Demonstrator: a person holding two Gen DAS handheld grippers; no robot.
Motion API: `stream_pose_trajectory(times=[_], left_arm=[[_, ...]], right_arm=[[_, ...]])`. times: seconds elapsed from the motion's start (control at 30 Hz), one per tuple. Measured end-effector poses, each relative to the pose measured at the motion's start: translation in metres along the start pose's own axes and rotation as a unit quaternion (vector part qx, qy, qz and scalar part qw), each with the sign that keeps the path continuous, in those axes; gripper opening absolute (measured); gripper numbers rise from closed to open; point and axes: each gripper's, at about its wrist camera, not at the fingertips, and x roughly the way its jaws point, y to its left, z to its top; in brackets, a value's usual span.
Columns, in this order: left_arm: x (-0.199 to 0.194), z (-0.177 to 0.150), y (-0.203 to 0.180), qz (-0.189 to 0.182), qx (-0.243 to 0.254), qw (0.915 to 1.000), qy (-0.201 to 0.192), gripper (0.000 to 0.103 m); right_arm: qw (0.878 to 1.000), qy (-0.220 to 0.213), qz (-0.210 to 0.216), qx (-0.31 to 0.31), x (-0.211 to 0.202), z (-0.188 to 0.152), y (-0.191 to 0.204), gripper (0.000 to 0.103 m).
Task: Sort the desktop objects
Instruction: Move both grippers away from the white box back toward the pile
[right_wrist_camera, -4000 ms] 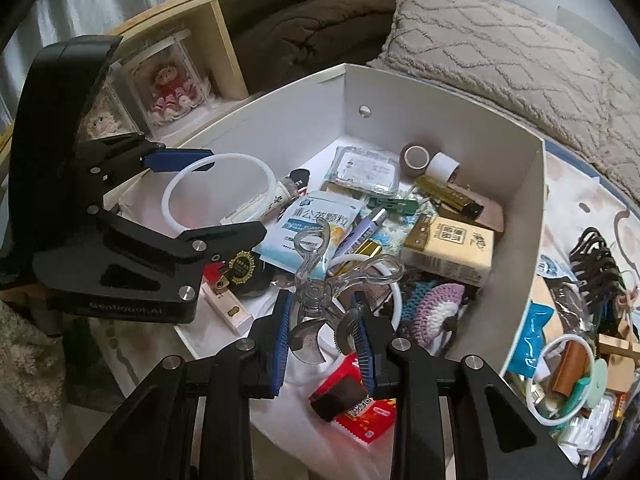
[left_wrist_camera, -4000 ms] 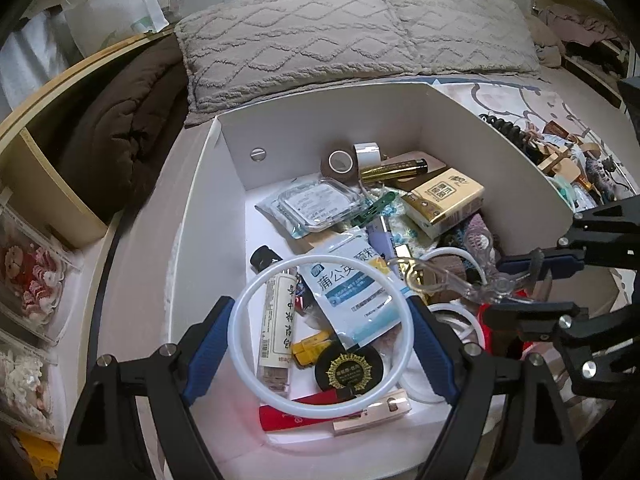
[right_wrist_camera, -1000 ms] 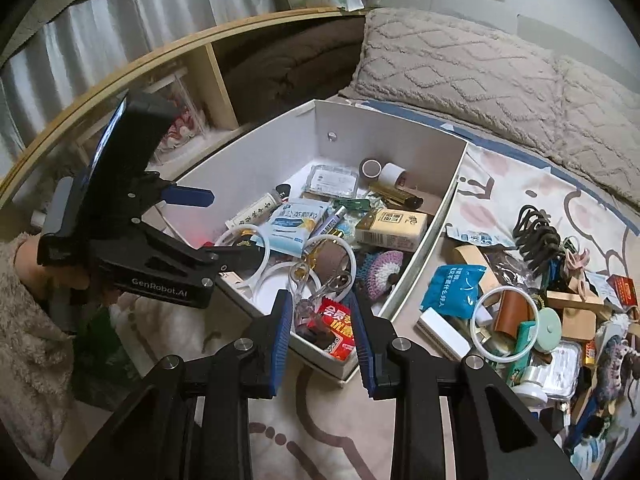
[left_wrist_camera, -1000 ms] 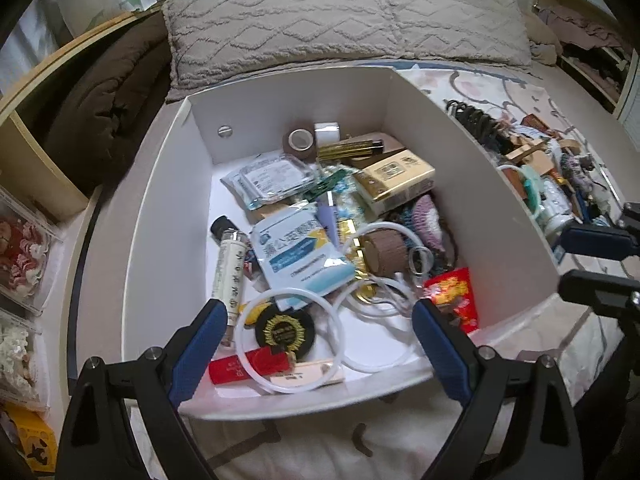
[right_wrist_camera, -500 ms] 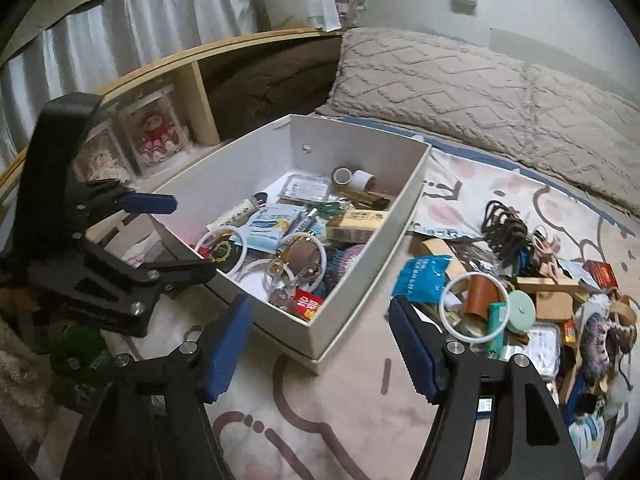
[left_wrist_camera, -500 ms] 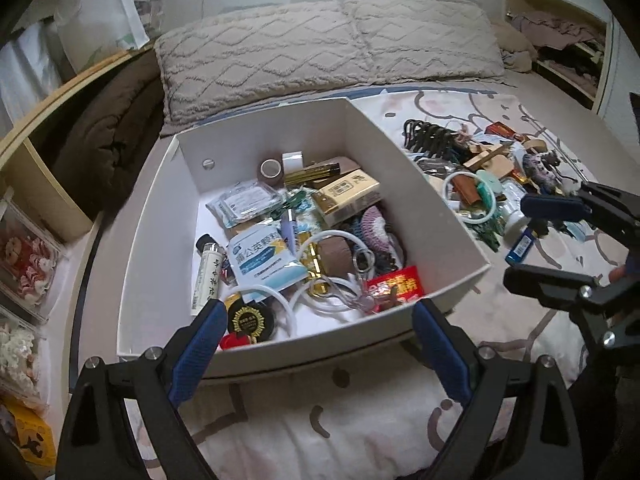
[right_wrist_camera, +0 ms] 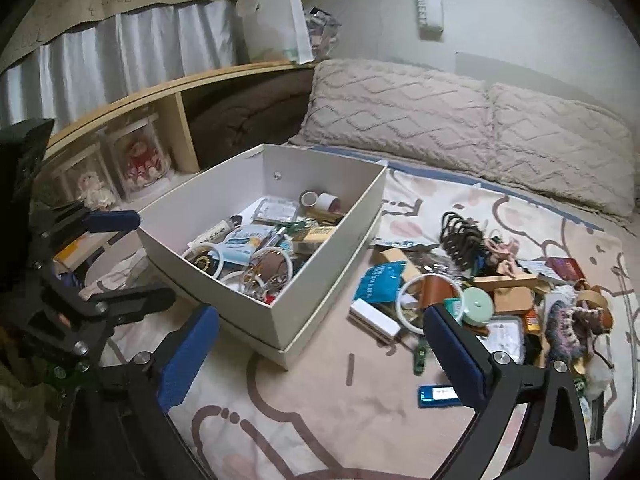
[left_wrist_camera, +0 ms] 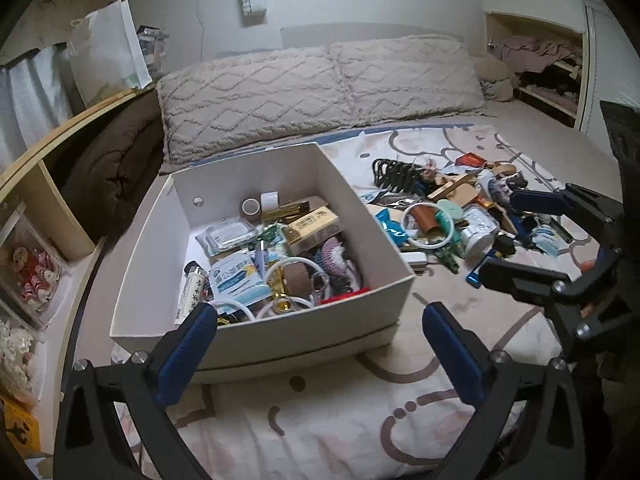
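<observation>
Both grippers hang over the bed with nothing between their blue pads. The left gripper (left_wrist_camera: 320, 344) has its jaws spreading wide, released and empty; the right gripper (right_wrist_camera: 320, 344) is likewise opening, holding nothing.

Just ahead of the left fingers stands the white cardboard box (left_wrist_camera: 256, 332), its near wall almost touching the left pad in the left wrist view. The rim is straight and open all round, with no lid above it. Inside lie white rings (left_wrist_camera: 298, 266), a pale blue sachet (left_wrist_camera: 234, 278) printed with Chinese characters, a yellowish carton (left_wrist_camera: 314, 224), two tape rolls (left_wrist_camera: 252, 208) and a white tube (left_wrist_camera: 192, 294) with writing too small to read.

Between and below the right fingers the printed bedsheet (right_wrist_camera: 320, 400) is bare, giving free room there. A blue lighter-like item (right_wrist_camera: 438, 394) lies just inside the right-hand pad. Beyond that pad the unsorted pile begins: a white ring (right_wrist_camera: 412, 304), a mint round lid (right_wrist_camera: 478, 302), a blue packet (right_wrist_camera: 378, 280), a black claw clip (right_wrist_camera: 460, 234).

Farther off, two knitted pillows (right_wrist_camera: 460, 116) line the bed's head, and a hanging tag (right_wrist_camera: 428, 4) on the wall reads "SWEET".
</observation>
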Motion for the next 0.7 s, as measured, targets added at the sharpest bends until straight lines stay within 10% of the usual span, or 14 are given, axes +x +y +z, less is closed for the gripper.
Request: stream_pose_trajectory(times=[0.7], left_arm=[[-0.037, -0.008, -0.05, 0.004, -0.037, 0.9931, -0.111, 0.103]], right_arm=[[0.991, -0.093, -0.093, -0.017, -0.075, -0.035, -0.03, 0.102]])
